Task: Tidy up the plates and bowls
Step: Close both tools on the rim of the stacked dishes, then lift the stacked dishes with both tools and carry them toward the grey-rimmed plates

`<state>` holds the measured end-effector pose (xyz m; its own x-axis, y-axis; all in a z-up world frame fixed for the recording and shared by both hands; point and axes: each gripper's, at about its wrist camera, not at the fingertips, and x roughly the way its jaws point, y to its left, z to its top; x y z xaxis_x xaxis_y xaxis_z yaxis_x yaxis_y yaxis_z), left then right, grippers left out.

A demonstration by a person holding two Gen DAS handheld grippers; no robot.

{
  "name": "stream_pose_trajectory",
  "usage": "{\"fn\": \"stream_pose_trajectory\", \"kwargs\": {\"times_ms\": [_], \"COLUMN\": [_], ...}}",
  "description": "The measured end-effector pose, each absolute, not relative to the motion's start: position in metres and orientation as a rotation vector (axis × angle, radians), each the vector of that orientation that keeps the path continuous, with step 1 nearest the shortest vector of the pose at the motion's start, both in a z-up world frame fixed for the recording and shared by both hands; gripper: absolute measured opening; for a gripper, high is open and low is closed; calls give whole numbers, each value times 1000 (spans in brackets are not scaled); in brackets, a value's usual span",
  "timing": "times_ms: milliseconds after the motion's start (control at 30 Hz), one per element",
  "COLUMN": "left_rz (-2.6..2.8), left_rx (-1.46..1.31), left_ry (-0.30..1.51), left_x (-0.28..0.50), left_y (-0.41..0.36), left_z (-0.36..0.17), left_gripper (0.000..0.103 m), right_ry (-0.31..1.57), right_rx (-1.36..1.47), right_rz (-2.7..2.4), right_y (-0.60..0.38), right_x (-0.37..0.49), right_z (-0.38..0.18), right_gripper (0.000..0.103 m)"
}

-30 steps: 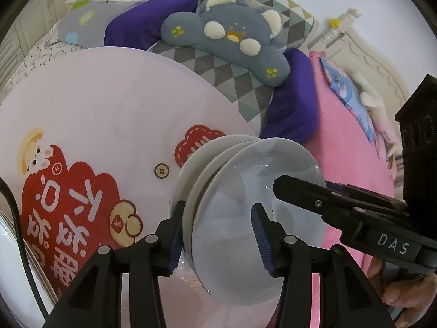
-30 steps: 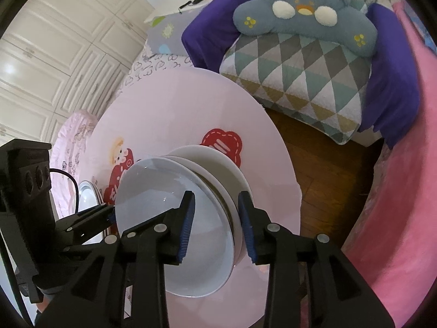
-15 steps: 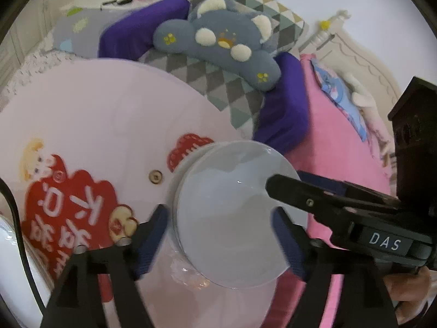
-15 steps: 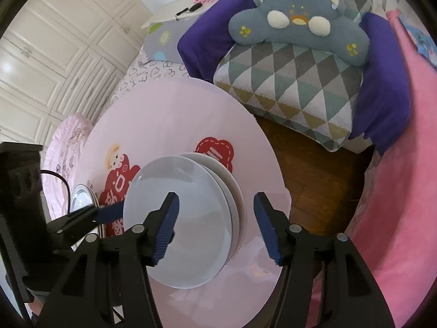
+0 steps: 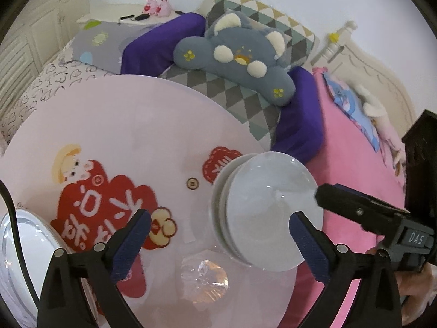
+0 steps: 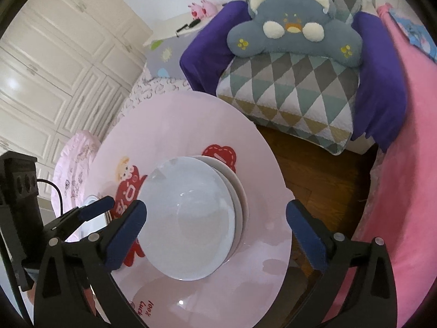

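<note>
Round pink table (image 6: pixel 169 125): plate stack (image 6: pixel 191 221) near right edge; both tools opening, nothing pinched, far side bare.

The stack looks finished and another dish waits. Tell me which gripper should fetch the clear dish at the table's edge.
Left. The clear dish lies right beside the left gripper; the plate stack stands between it and the right gripper. Both jaws are opening, gripping nothing.

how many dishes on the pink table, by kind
stacked white plates: 3, as far as the rims show
clear glass dish at the table edge: 1
total: 4
</note>
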<state>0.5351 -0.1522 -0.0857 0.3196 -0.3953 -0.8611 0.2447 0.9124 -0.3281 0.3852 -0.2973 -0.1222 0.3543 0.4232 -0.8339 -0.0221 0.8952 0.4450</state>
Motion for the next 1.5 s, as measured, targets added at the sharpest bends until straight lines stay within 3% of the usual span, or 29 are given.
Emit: {"fn": "stream_pose_trajectory", "kwargs": {"times_ms": [400, 733, 833, 900, 933, 967, 1067, 1100, 1233, 1500], "left_rz": [-426, -466, -479, -477, -471, -474, -487, -493, -577, -541], "left_rx": [-199, -289, -306, -319, -330, -342, -363, -373, -456, -475], "left_ry": [1155, 1277, 1292, 1299, 1312, 1325, 1352, 1364, 1377, 1361], "left_x": [503, 527, 538, 546, 550, 555, 565, 569, 579, 580], "left_y": [-99, -115, -125, -132, -136, -139, -148, -149, -153, -141], "left_z": [-80, -124, -133, -139, -142, -146, -158, -163, -174, -178], "left_gripper": [102, 101, 101, 101, 99, 97, 76, 63, 46, 44], "right_ry": [1127, 1201, 1230, 1247, 1257, 1271, 1286, 1284, 1276, 1272], "right_rx": [416, 441, 444, 440, 436, 433, 437, 437, 406, 425], "right_rz": [327, 299, 294, 292, 292, 296, 315, 317, 325, 334], "right_y": [-299, -300, -298, -297, -296, -295, -292, -292, -289, -288], "right_x": [352, 366, 378, 382, 384, 387, 391, 391, 390, 382], "right_z": [-114, -155, -165, -171, -174, -178, -186, -186, -183, -181], "right_gripper": [103, 103, 94, 82, 78, 67, 45, 44, 42, 37]}}
